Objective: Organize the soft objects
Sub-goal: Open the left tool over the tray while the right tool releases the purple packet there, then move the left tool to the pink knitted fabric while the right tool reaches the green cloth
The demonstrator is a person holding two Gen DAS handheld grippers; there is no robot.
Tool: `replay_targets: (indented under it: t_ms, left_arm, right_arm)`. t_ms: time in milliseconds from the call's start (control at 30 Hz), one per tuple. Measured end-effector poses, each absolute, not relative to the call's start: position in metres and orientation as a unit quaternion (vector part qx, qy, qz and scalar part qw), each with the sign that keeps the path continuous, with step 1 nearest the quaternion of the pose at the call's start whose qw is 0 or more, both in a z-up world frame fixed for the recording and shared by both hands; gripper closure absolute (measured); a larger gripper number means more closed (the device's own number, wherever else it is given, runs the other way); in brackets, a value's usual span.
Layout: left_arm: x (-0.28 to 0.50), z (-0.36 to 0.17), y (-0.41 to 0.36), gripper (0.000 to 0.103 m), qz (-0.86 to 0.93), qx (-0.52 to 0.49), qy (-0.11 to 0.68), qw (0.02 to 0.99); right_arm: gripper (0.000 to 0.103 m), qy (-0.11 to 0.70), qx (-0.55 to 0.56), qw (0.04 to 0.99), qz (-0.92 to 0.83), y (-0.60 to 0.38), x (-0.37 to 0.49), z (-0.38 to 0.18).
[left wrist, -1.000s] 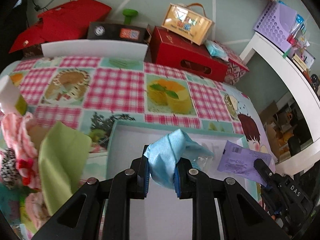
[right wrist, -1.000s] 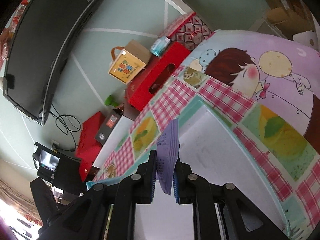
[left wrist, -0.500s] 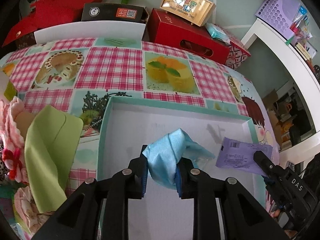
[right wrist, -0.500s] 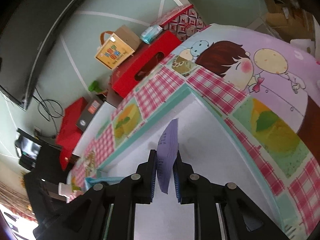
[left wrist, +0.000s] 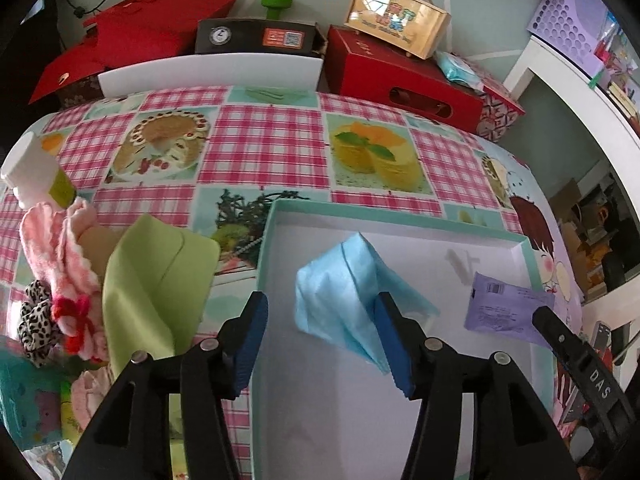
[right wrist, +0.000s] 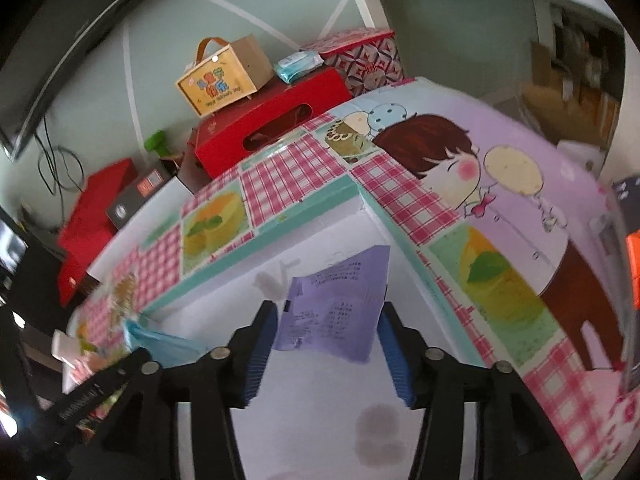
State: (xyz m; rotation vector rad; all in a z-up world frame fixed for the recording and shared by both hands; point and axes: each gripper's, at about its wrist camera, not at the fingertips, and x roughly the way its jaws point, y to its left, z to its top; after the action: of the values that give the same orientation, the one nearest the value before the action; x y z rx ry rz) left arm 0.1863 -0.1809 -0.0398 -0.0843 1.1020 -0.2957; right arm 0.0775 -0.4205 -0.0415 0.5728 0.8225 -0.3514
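- The blue cloth (left wrist: 344, 292) hangs over the white floor of the teal box (left wrist: 400, 222), between our left fingers (left wrist: 256, 328). It is thin, soft and crumpled, and its fold leans on the right-hand pad.
- The left gripper (left wrist: 320, 334) is opening; we judge the cloth released.
- The purple packet (right wrist: 336, 308), flat and printed, stands between the right fingers (right wrist: 390, 344). The right gripper (right wrist: 326, 350) is opening too and does not clench it.
- On the counter (left wrist: 264, 136), left of the box and nearer to our left hand, wait the green cloth (left wrist: 152, 280), pink sock (left wrist: 60, 248) and leopard scrunchie (left wrist: 34, 324).
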Motion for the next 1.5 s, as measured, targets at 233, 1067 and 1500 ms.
replay_targets:
  t_ms: [233, 1067, 1500]
  left_arm:
    - [0.187, -0.041, -0.178, 0.034, -0.126, -0.031, 0.525, 0.841]
    - [0.191, -0.038, -0.161, 0.01, -0.072, -0.016, 0.499, 0.864]
    - [0.187, -0.014, -0.153, 0.01, -0.088, -0.026, 0.466, 0.88]
  right_arm:
    - [0.034, 0.412, 0.214, 0.867, -0.179, -0.404, 0.082, -0.039]
    - [0.0, 0.42, 0.149, 0.872, -0.202, -0.389, 0.085, -0.04]
    - [0.0, 0.373, 0.139, 0.895, -0.202, -0.379, 0.077, -0.013]
